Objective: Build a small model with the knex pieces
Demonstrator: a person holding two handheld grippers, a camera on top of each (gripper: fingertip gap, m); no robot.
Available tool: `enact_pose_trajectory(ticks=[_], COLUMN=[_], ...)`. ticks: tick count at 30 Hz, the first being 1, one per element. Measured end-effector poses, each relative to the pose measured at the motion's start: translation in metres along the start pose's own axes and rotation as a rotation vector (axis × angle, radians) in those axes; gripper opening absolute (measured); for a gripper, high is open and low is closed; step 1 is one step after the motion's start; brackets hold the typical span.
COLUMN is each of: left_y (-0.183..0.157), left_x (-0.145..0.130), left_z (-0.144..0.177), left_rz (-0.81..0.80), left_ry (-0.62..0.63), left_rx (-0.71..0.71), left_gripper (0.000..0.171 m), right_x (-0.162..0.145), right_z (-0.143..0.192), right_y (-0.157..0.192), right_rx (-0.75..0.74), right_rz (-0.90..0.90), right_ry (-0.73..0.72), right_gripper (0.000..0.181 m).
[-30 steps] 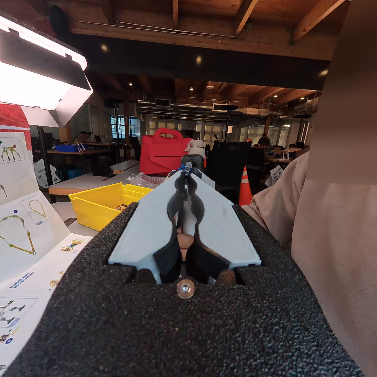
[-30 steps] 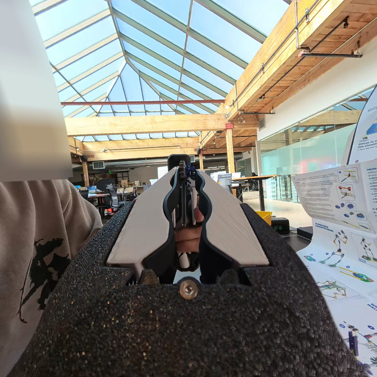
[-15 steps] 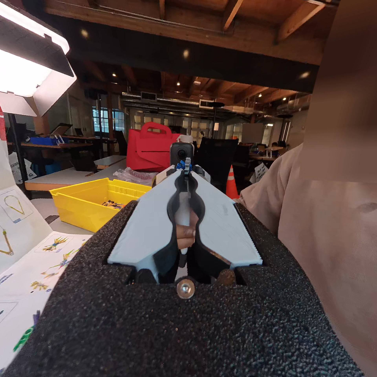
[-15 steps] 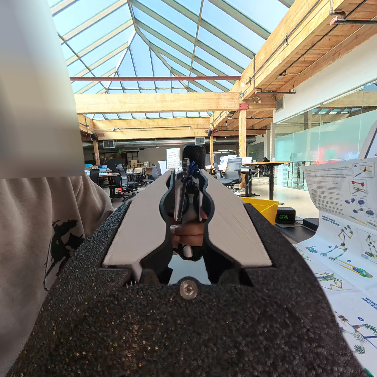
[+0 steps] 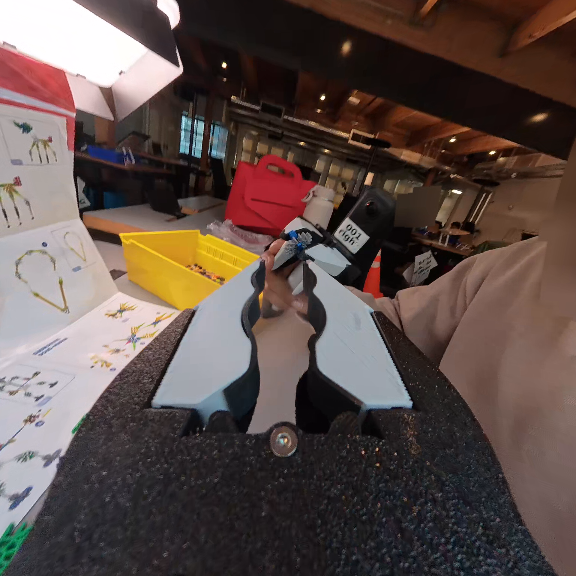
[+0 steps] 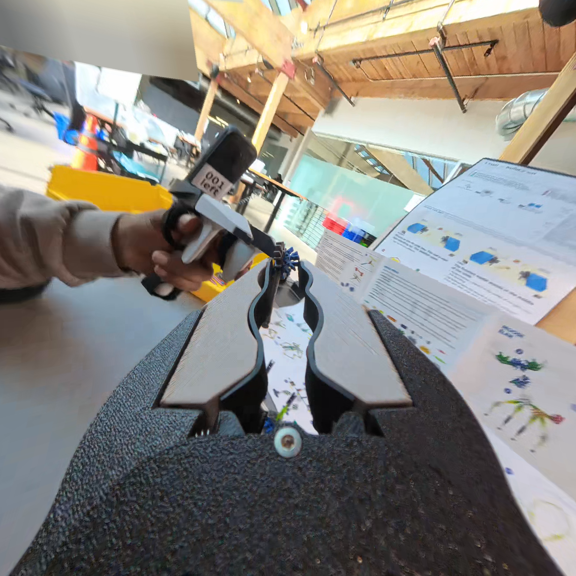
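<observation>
My right gripper [image 6: 284, 266] is shut on a small toy assembly, a blue snowflake connector joined to a dark grey one [image 6: 288, 260], held above the table. A thin dark part runs back along its left finger. In the left wrist view the assembly [image 5: 297, 243] sits between the right gripper's white fingers [image 5: 325, 260]. My left gripper [image 5: 283, 269] is open and empty, its tips just short of the assembly. In the right wrist view the left gripper's fingers [image 6: 224, 218] reach in from the left, held by a hand [image 6: 174, 258].
A yellow bin [image 5: 162, 258] with small coloured parts stands on the grey table [image 6: 78, 343]. Printed instruction sheets [image 5: 62, 358] [image 6: 436, 296] lie and stand around it. A red bag [image 5: 265, 196], a white bottle [image 5: 321, 205] and an orange cone [image 5: 374, 274] are behind. A beige sleeve [image 5: 483, 311] is on the right. Only a small space, under 4 cm, lies between the two pairs of fingers.
My left gripper has opened and let go of the assembly; the right gripper keeps it. Both grippers have tilted down toward the table and no longer point straight at each other.
</observation>
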State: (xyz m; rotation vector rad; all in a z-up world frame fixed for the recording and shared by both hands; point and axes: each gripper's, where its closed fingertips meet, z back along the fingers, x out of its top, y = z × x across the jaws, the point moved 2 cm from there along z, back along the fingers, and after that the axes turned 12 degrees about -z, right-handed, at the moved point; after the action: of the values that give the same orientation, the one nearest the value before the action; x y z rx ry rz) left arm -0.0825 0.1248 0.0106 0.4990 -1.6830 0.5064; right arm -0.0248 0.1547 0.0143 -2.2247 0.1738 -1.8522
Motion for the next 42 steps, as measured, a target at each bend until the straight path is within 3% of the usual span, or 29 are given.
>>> enact_pose_trajectory(ticks=[4, 7, 10, 12, 24, 32, 39, 40, 42], left_y=[-0.005, -0.008, -0.007, -0.01, -0.02, -0.042, -0.047, -0.045, -0.02], left_x=[-0.014, -0.026, -0.035, -0.034, -0.036, -0.032, -0.03, -0.025, 0.008], left_z=[-0.01, -0.015, -0.014, -0.013, -0.012, -0.014, -0.01, -0.007, 0.023], left_rz=[0.095, 0.147, 0.135, 0.128, 0.106, 0.314, 0.295, 0.3, 0.35], left_ry=[0.096, 0.153, 0.213, 0.21, 0.231, 0.158, 0.192, 0.171, 0.015], left_rx=[-0.026, -0.046, -0.048, -0.064, -0.145, -0.358, -0.378, -0.375, -0.321], left_gripper=[0.041, 0.044, 0.038, 0.022, 0.022, 0.021, 0.02, 0.02, 0.02], right_x=[-0.017, -0.027, -0.03, -0.03, -0.03, -0.017, -0.013, -0.01, 0.001], right_z=[-0.006, -0.01, -0.011, -0.011, -0.009, -0.007, -0.008, -0.005, 0.015], right_y=[0.009, 0.017, 0.022, 0.024, 0.036, 0.053, 0.057, 0.056, 0.033], right_rx=[-0.044, -0.056, -0.053, -0.058, -0.011, 0.06, 0.097, 0.091, 0.036], right_rz=[0.254, 0.391, 0.476, 0.523, 0.576, 0.548, 0.548, 0.556, 0.502], right_ry=[0.1, 0.146, 0.174, 0.176, 0.176, 0.115, 0.139, 0.131, 0.125], right_gripper=[0.014, 0.014, 0.015, 0.014, 0.014, 0.015, 0.014, 0.013, 0.013])
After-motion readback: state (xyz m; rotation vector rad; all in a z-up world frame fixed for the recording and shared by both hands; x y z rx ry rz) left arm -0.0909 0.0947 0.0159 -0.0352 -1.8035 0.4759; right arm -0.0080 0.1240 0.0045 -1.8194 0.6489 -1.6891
